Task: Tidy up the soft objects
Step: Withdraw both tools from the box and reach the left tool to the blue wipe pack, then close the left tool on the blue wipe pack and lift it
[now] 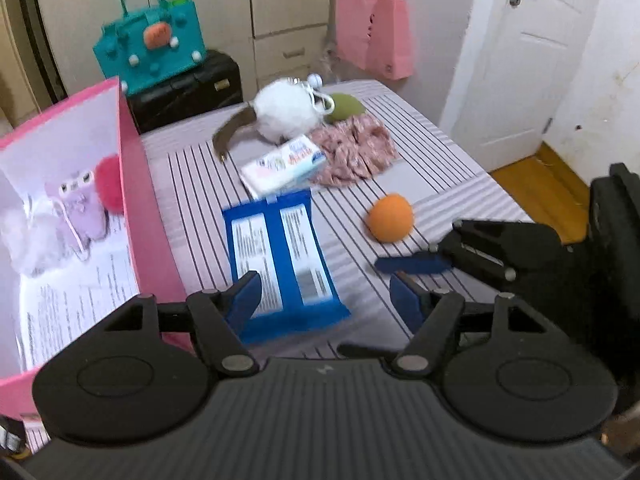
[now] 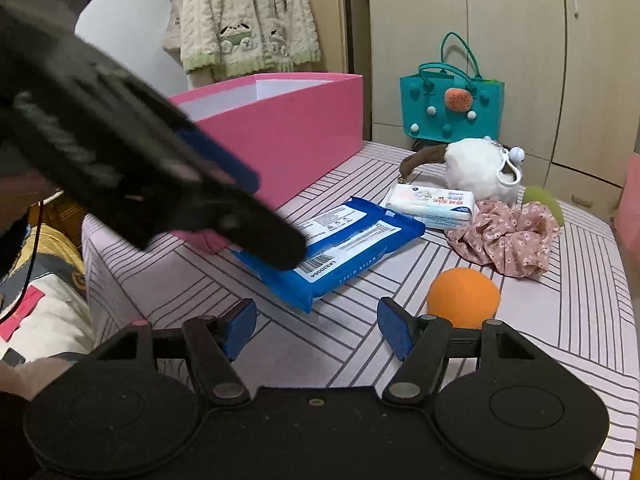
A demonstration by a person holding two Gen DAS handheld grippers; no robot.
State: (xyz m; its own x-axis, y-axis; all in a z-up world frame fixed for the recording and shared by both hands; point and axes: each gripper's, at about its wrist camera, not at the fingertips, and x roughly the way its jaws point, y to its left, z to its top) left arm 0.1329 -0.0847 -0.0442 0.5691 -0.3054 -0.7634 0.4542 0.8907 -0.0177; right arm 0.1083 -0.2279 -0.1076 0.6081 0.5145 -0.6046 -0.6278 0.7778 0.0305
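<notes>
A blue wipes pack (image 1: pixel 280 256) (image 2: pixel 340 244) lies on the striped table beside the pink box (image 1: pixel 132 200) (image 2: pixel 296 128). My left gripper (image 1: pixel 324 296) is open, its fingers just short of the pack's near end. My right gripper (image 2: pixel 316 326) is open and empty, low over the table in front of the pack; it also shows in the left wrist view (image 1: pixel 416 276). An orange ball (image 1: pixel 390 218) (image 2: pixel 464 296) sits right of the pack. Behind lie a white tissue pack (image 1: pixel 286 164) (image 2: pixel 432 202), a pink floral scrunchie (image 1: pixel 352 152) (image 2: pixel 508 240), a white fluffy toy (image 1: pixel 288 110) (image 2: pixel 478 168) and a green soft object (image 1: pixel 346 106) (image 2: pixel 544 202).
The pink box holds a purple plush (image 1: pixel 80 208), a red pompom (image 1: pixel 110 184) and white fluff (image 1: pixel 24 236). A teal bag (image 1: pixel 152 48) (image 2: pixel 452 100) stands on a black case (image 1: pixel 188 88) behind the table. A pink bag (image 1: pixel 376 36) hangs at the back. The table edge drops off to the right (image 1: pixel 500 184).
</notes>
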